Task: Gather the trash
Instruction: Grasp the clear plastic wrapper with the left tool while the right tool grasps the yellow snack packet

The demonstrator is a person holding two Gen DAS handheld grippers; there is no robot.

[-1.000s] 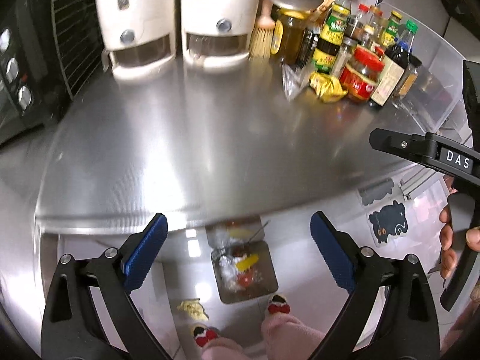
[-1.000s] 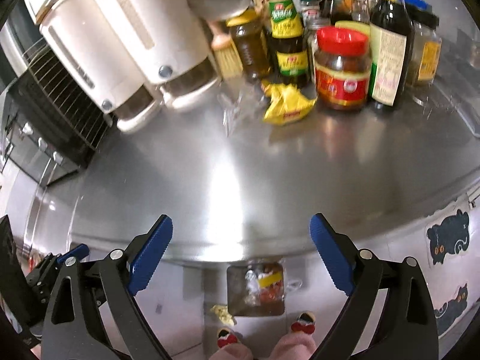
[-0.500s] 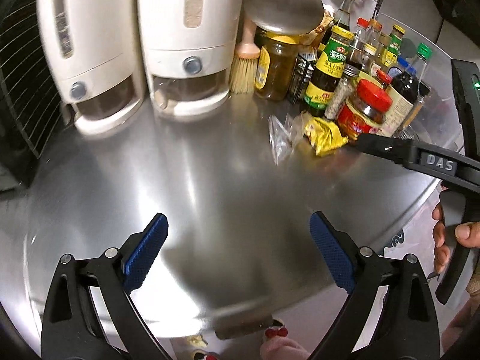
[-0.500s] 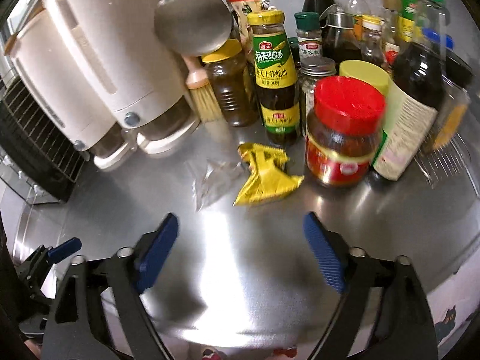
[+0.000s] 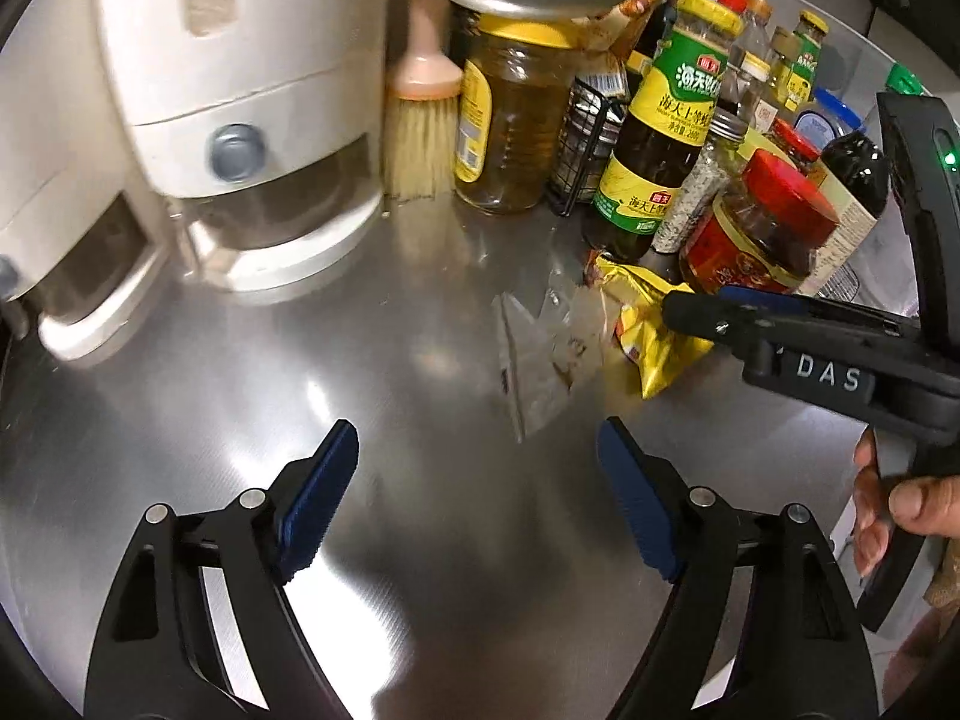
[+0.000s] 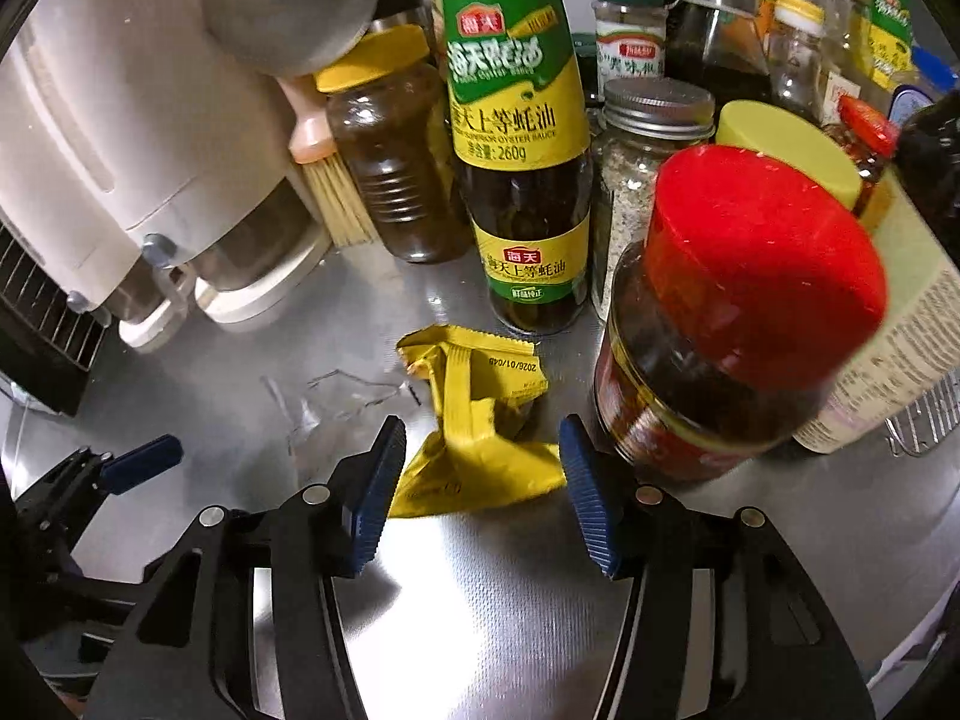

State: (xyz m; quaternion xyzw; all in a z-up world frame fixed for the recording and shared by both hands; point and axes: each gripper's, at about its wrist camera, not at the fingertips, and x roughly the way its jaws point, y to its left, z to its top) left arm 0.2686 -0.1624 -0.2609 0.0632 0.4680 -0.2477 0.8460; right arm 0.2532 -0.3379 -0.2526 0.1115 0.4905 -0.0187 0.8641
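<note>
Left wrist view: the left gripper (image 5: 477, 495) hangs with jaws apart above bare steel counter (image 5: 420, 570); the clear wrapper (image 5: 540, 354) lies just ahead, needing a low, flat pinch. Right wrist view: the right gripper (image 6: 480, 480) straddles the yellow wrapper (image 6: 474, 426), jaws apart; the red-lidded jar (image 6: 720, 324) crowds its right finger, so closing should stay leftward.

The black left gripper with blue ribbed pads (image 5: 477, 489) hangs with its jaws wide apart. The matching black right gripper (image 6: 480, 489) (fingers of a bare hand (image 5: 894, 501) curl round its handle) is spread too, less widely.
</note>
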